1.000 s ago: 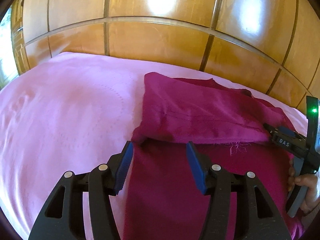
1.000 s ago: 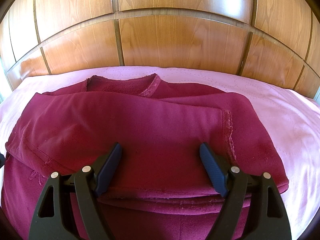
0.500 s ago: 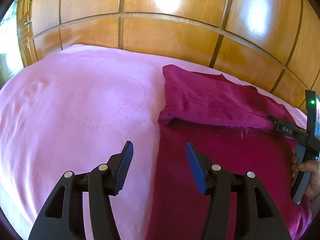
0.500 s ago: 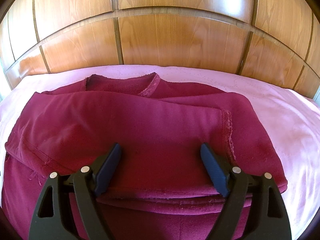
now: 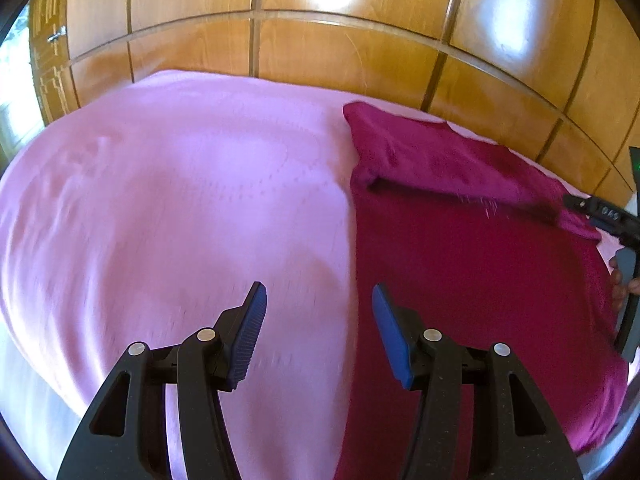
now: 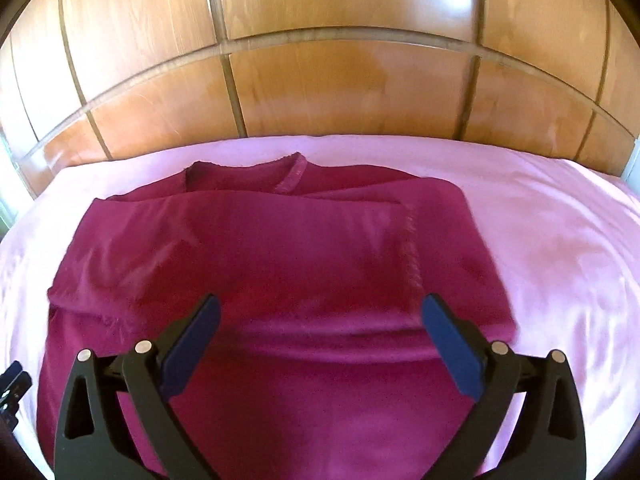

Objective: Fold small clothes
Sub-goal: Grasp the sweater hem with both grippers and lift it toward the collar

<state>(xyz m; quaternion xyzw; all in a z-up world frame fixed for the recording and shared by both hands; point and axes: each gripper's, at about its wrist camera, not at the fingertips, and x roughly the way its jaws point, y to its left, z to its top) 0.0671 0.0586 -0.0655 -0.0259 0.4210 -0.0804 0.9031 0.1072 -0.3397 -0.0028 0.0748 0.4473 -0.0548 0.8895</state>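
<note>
Left wrist view: the left gripper [image 5: 318, 330] hangs half open and empty over the pink sheet [image 5: 180, 208], the shirt's [image 5: 472, 264] edge just under its right pad. The shirt lies at 3 o'clock, its top part already folded down; further folds are left. Compared with a second ago, the shirt sits further right.

Right wrist view: the right gripper [image 6: 320, 338] has just been opening wide, nothing between its jaws, above the shirt [image 6: 280, 256], which now looks smaller and further off.
</note>
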